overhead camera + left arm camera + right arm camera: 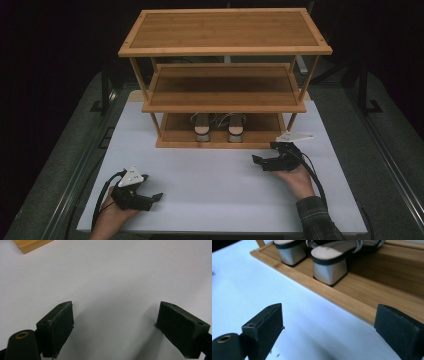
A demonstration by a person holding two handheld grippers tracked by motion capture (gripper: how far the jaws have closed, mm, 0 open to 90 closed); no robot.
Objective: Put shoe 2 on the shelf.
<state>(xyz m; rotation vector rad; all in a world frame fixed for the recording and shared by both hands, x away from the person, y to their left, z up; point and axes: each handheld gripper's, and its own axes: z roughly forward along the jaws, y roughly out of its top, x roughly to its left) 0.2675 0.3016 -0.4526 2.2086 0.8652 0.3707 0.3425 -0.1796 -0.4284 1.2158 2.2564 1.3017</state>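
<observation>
Table: I see a white table top (pixel 215 175), with a wooden shelf rack (pixel 225 47) standing at its far edge, about centred.
Rack: three tiers; top and middle tiers bare as far as I can see.
Shoes: a pair of heeled sandals (pixel 218 127) sits on the bottom tier, near its middle, heels toward my side. In the right gripper view the block heels (pixel 329 267) stand just inside the tier's front lip.
Left gripper: my left gripper (pixel 150 199) sits near the table's near-left corner, held in the left hand (pixel 112 215), pointing toward the table's middle. Jaws wide apart, holding nothing. In the left gripper view I see bare white table between them and a corner of the rack (pixel 31 245) at top left.
Right gripper: my right gripper (pixel 260 161) is toward the right side of the table, just in front of the rack's near-right corner, held in the right hand (pixel 297 177) with a plaid sleeve (pixel 317 217). Jaws wide apart, holding nothing, aimed low at the bottom tier's front edge (pixel 332 298).
Gap: the two grippers are well apart; neither touches the rack or sandals.
</observation>
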